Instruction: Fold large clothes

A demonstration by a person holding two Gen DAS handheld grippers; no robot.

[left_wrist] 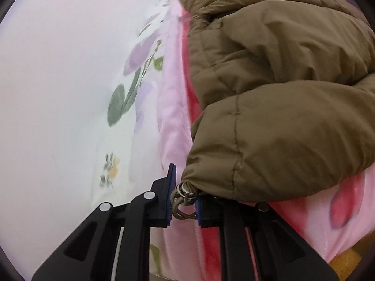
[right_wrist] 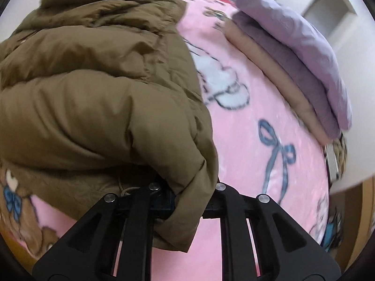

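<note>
Olive-brown and puffy, the quilted jacket point(left_wrist: 281, 89) lies bunched on a pink blanket point(left_wrist: 178, 126) and fills the frame from twelve to four o'clock in the left wrist view. Only this view shows the pale floral sheet point(left_wrist: 131, 98) running along the blanket's edge at nine o'clock, and the jacket's gathered hem corner with its metal ring and cord point(left_wrist: 185, 194). That ring sits right between the blue pads of the left gripper point(left_wrist: 184, 205) at six o'clock; the jaws are clenched close about it, though a sliver of gap shows either side of the cord.

From the right wrist view the same jacket point(right_wrist: 98, 89) covers nine to twelve o'clock, and only here appear the blanket's blue bow print point(right_wrist: 276, 149) at three o'clock and a stack of folded lilac and tan bedding point(right_wrist: 300, 65) at two o'clock. A fold of the jacket's edge droops down through the right gripper point(right_wrist: 187, 203) at six o'clock, whose jaws are clamped on that fabric; the fingertips themselves are buried under the cloth.
</note>
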